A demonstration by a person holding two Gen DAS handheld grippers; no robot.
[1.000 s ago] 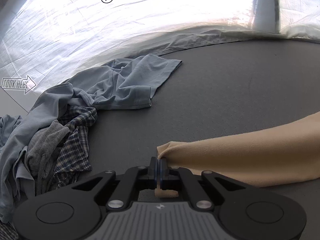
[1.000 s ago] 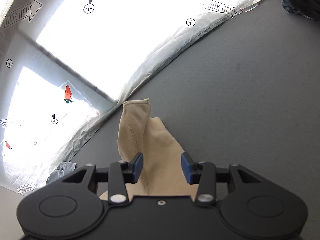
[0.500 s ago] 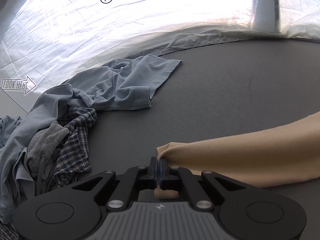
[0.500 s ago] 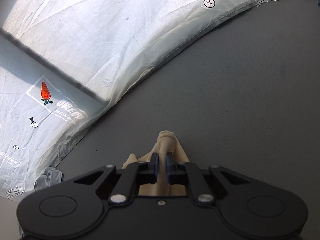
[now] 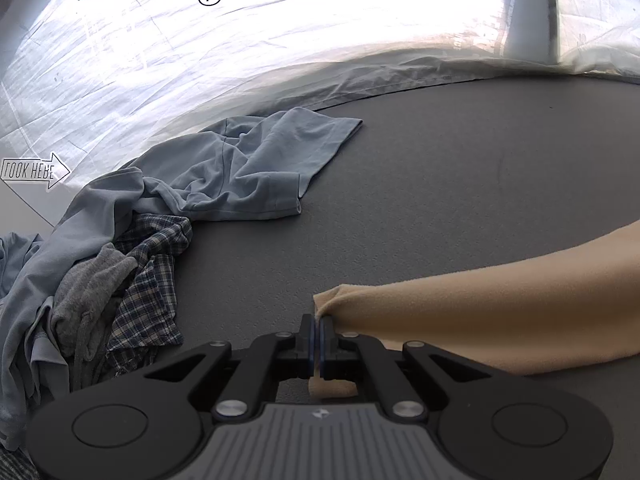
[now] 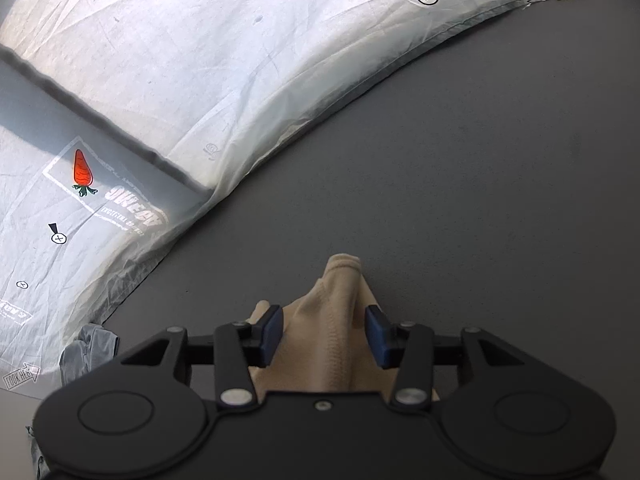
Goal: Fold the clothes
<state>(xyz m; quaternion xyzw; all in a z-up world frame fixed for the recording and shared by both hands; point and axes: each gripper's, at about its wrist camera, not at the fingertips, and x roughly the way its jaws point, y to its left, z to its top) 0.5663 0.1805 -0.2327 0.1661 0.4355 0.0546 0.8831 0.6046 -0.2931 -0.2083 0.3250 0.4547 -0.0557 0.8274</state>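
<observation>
A beige garment [image 5: 500, 304] lies stretched across the dark grey table [image 5: 460, 184] toward the right. My left gripper [image 5: 318, 326] is shut on its near left corner, and a scrap of beige shows behind the pads. In the right wrist view the other end of the beige garment [image 6: 332, 320] lies bunched on the table between the blue pads [image 6: 376, 336] of my right gripper [image 6: 325, 326]. Its jaws are opening, and the pads stand apart from the cloth on both sides.
A pile of clothes sits at the left: a light blue shirt [image 5: 248, 168], a plaid shirt [image 5: 148, 280] and a grey garment [image 5: 92, 284]. White plastic sheeting [image 5: 240, 48] with carrot and arrow stickers edges the table's far side. A grey cloth [image 6: 86, 350] lies at the left edge.
My right gripper moved forward and down along the beige garment, shut on its end half a second ago, and has opened again. The left gripper kept its grip and did not move.
</observation>
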